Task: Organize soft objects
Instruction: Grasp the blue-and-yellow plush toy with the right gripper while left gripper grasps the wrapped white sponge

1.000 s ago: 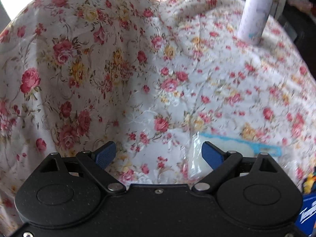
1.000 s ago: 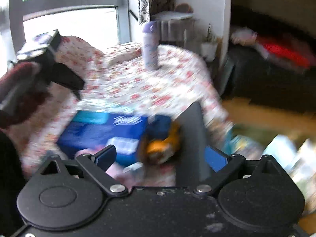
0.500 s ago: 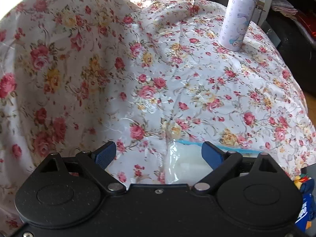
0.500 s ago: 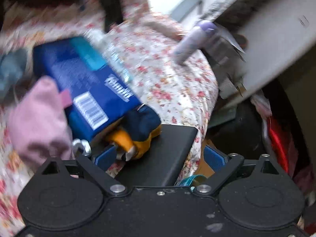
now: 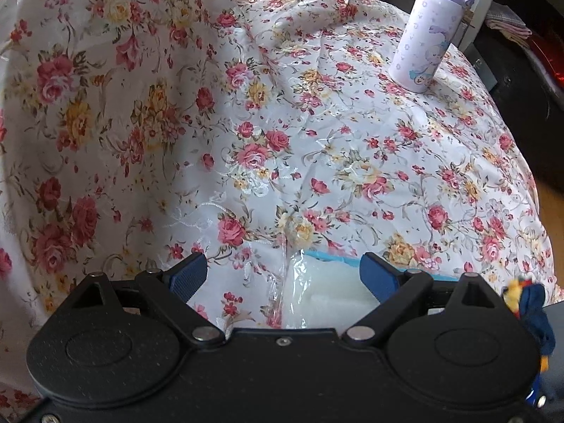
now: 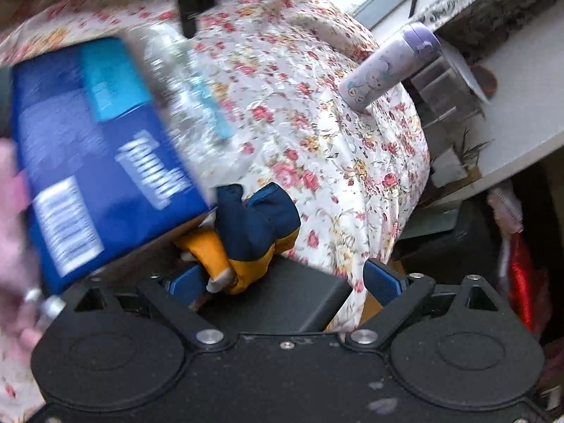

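Note:
A navy and orange soft toy [image 6: 246, 236] lies on a black box [image 6: 282, 303] against a blue tissue pack [image 6: 95, 155]. A pink soft thing [image 6: 14, 282] shows at the left edge. My right gripper [image 6: 285, 278] is open, its left finger close beside the toy. A clear plastic bag with a blue strip [image 5: 324, 289] lies on the floral cloth [image 5: 317, 141] between the fingers of my open left gripper [image 5: 285, 275]. The toy also shows at the left wrist view's right edge [image 5: 532, 313].
A lilac bottle [image 5: 430, 31] stands at the far side of the cloth-covered table; it also shows in the right wrist view [image 6: 391, 67]. The cloth rises in a high fold [image 5: 88, 105] on the left. Dark furniture [image 6: 458, 243] and a red item [image 6: 521, 275] lie beyond the table's edge.
My right gripper has swung and tilted, coming down close to the toy and tissue pack. My left gripper has drawn back a little, so more of the table and bottle shows.

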